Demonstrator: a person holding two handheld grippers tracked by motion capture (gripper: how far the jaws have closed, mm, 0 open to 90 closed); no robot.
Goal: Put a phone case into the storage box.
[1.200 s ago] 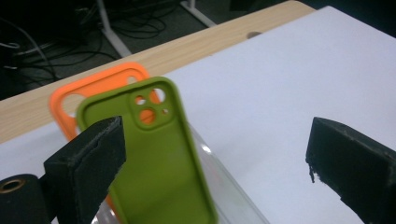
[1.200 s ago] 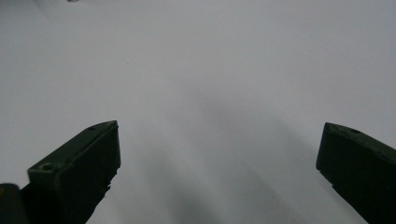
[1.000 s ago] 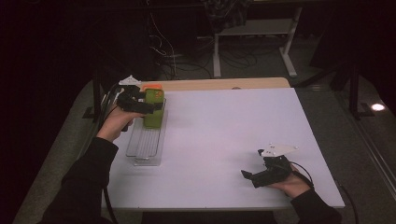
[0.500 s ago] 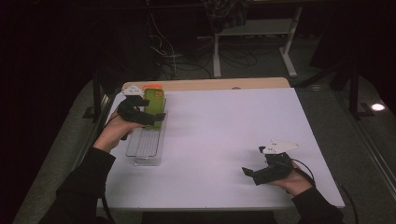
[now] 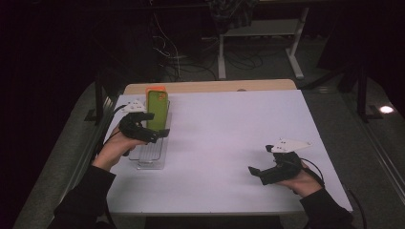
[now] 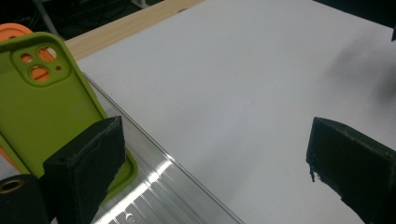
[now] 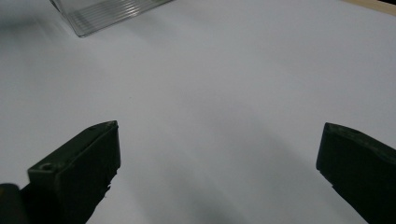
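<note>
Green phone case [image 5: 157, 109] stands upright in the clear slotted rack [image 5: 150, 152] near the table's [image 5: 229, 143] left edge, far end of the rack, w/ an orange case [image 5: 156, 88] right behind it, touching or nearly so.

Left gripper [image 5: 155, 126] sits just beside the green case, jaws apart, nothing clamped. In the left gripper view one pad is in front of the case's lower corner [image 6: 51, 98], the other well off over bare table. Can't tell if that near pad touches.

Right gripper [image 5: 254, 171] is near the front-right corner, jaws apart, empty, low over bare tabletop.

Handling, my read: the case is light, soft silicone-ish, grippy rather than slick, not fragile. It'll flex if pinched mid-panel, so grab across the thin side edges, upper half, clear of the camera cutout (weakest spot). Rack is light clear plastic and may drag along if the case binds in its slot.

Surface: flat matte white sheet over a wood top, wood strip showing at the far edge. Room is dark, w/ cables and a stand base behind the table.
</note>
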